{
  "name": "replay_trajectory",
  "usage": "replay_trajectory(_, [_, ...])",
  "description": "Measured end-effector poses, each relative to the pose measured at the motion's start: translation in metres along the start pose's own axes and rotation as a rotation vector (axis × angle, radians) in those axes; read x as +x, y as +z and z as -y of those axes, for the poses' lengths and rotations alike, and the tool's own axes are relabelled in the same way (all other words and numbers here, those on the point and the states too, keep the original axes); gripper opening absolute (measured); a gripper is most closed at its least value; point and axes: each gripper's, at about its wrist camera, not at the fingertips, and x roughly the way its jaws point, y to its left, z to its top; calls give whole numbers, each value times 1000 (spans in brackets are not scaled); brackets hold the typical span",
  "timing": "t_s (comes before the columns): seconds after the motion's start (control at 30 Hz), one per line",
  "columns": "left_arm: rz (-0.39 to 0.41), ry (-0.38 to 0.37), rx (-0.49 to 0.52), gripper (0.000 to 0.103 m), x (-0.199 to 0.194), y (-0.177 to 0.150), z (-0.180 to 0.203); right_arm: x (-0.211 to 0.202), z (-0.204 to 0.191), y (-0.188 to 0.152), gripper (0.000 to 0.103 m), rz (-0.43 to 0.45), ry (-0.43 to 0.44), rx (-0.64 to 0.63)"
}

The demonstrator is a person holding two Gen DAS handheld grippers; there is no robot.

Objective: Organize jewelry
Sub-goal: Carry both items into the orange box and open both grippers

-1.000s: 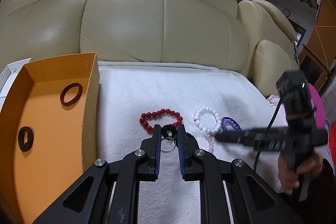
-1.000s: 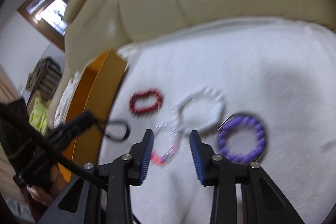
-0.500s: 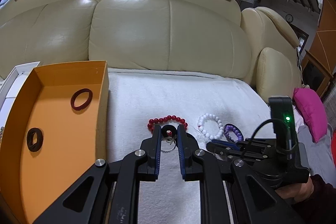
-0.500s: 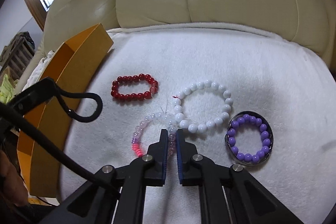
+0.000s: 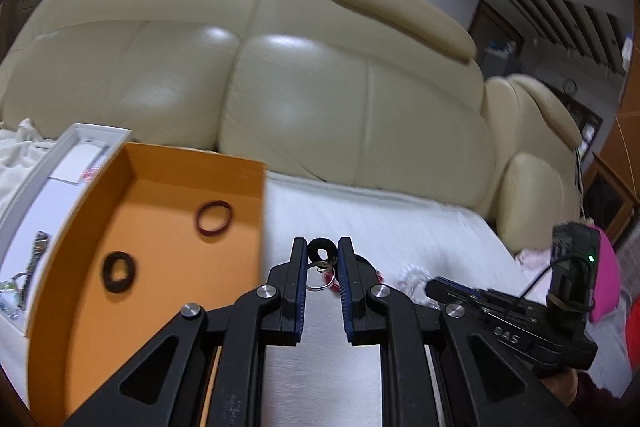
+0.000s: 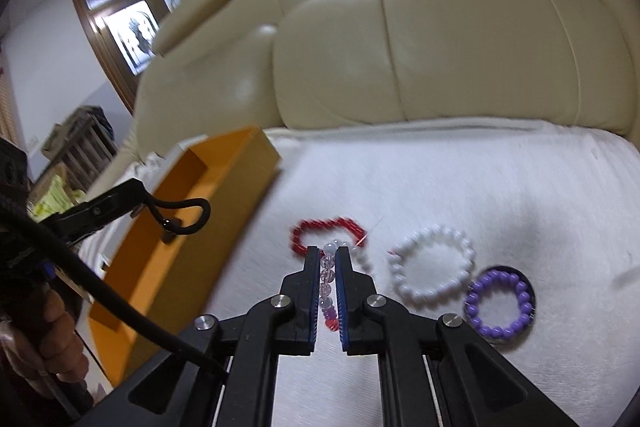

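**Both claws clamped on jewelry above the white blanket**

Left gripper point(image 5: 322, 254): clenched on a black cord loop point(image 5: 320, 247), pinched between the blue pads, with a thin metal ring point(image 5: 320, 281) and a small reddish charm dangling below the loop. Seen from the right wrist, the same black loop point(image 6: 182, 213) hanging off the fingertips over the near wall of the orange box point(image 6: 224, 183). Hand on the handle point(image 6: 52, 343) at the lower left edge.

Right gripper point(image 6: 329, 251): clamped on a pale beaded bracelet point(image 6: 328, 277), clear and pinkish beads lined up in the narrow slot between the pads, a red bead lowest, the top bead poking out past the fingertips. In the left wrist view, right gripper point(image 5: 440, 287) low at the right, its tips blurred.

Just beyond the right fingertips: red bead bracelet point(image 6: 326, 229) flat on the white blanket point(image 6: 460, 187). To its right, white bead bracelet point(image 6: 434, 269), and further right a purple bead bracelet point(image 6: 500, 301) lying inside a dark bangle point(image 6: 529, 291).

Left of the blanket: orange box point(image 5: 168, 163), open-topped, holding a dark red ring point(image 5: 214, 218) and a black ring point(image 5: 118, 271), well apart on its floor. Beside that, a white tray point(image 5: 60, 155) with small items, too blurred to name.

Behind everything: cream leather sofa back point(image 5: 300, 87).
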Motion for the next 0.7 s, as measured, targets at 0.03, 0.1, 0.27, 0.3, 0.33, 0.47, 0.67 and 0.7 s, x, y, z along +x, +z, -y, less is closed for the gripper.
replay_trajectory(0.03, [8, 17, -11, 14, -3, 1, -6, 5, -6, 2, 8, 5, 9, 3])
replay_trajectory(0.1, [20, 47, -31, 14, -7, 4, -20, 8, -12, 2, 8, 10, 45, 9])
replay_trajectory(0.27, [26, 125, -95, 14, -10, 8, -55, 22, -34, 10, 8, 10, 106, 12])
replay_trajectory(0.3, [21, 144, -101, 14, -8, 8, -61, 24, -38, 12, 8, 12, 120, 15])
replay_trajectory(0.33, [13, 162, -107, 14, -6, 8, -67, 26, -44, 14, 8, 11, 139, 15])
replay_trajectory(0.47, [-41, 228, -141, 14, 7, 7, -89, 40, -71, 26, 8, 0, 180, -9])
replay_trajectory(0.67, [-102, 264, -178, 14, 17, 1, -110, 82, -118, 47, 8, -42, 203, -57])
replay_trajectory(0.7, [-115, 267, -186, 14, 19, -1, -113, 89, -125, 50, 9, -50, 203, -65])
